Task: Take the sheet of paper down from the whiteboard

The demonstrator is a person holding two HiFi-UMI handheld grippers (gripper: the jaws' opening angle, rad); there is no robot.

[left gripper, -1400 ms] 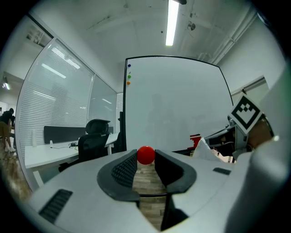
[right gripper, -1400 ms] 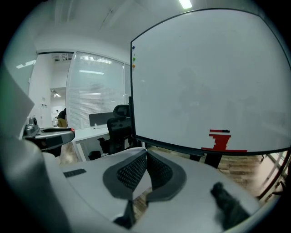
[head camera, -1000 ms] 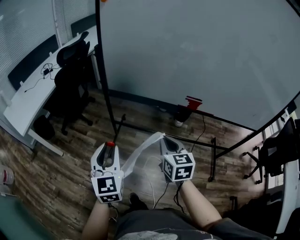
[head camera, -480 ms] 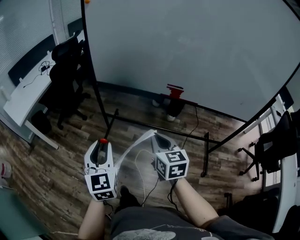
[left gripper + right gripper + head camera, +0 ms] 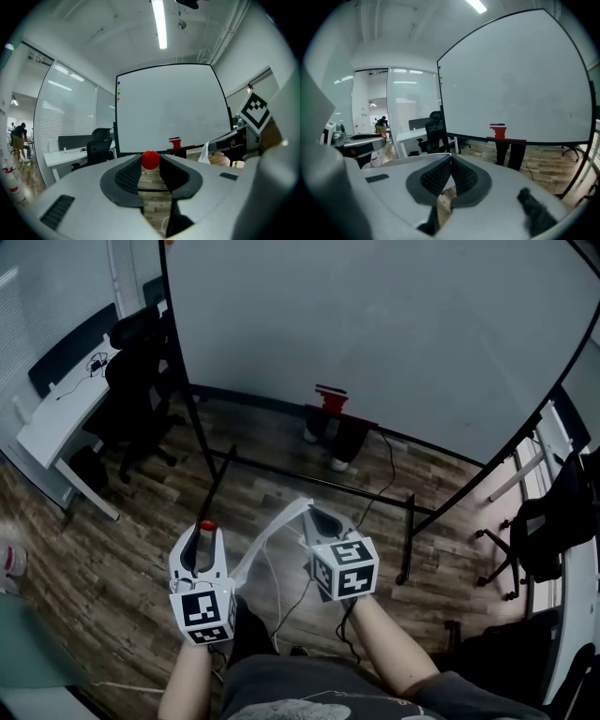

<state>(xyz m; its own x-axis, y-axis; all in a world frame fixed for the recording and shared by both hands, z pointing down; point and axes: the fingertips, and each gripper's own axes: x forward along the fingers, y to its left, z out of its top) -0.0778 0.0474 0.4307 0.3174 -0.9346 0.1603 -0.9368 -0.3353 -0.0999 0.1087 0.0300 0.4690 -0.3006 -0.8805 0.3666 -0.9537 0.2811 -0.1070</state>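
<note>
The whiteboard (image 5: 375, 334) stands bare ahead of me, and it also fills the left gripper view (image 5: 168, 108) and the right gripper view (image 5: 520, 84). My right gripper (image 5: 312, 513) is shut on a corner of the white sheet of paper (image 5: 267, 540), which droops down and left toward my left gripper (image 5: 206, 531). In the left gripper view the paper (image 5: 205, 152) hangs from the right gripper's tips. The left gripper (image 5: 150, 165) is shut on a small red round magnet (image 5: 150, 160), also visible in the head view (image 5: 206, 525). Both grippers hover over the wood floor, apart from the board.
A red eraser holder (image 5: 330, 395) sits on the board's lower rail. The board's black stand legs (image 5: 309, 479) cross the floor ahead. A black office chair (image 5: 136, 371) and white desk (image 5: 56, 409) are at left, another chair (image 5: 553, 521) at right. Cables (image 5: 281, 587) trail on the floor.
The board and its stand have slid up and left in the head view as I moved back with both grippers. The paper and the magnet stay gripped as before.
</note>
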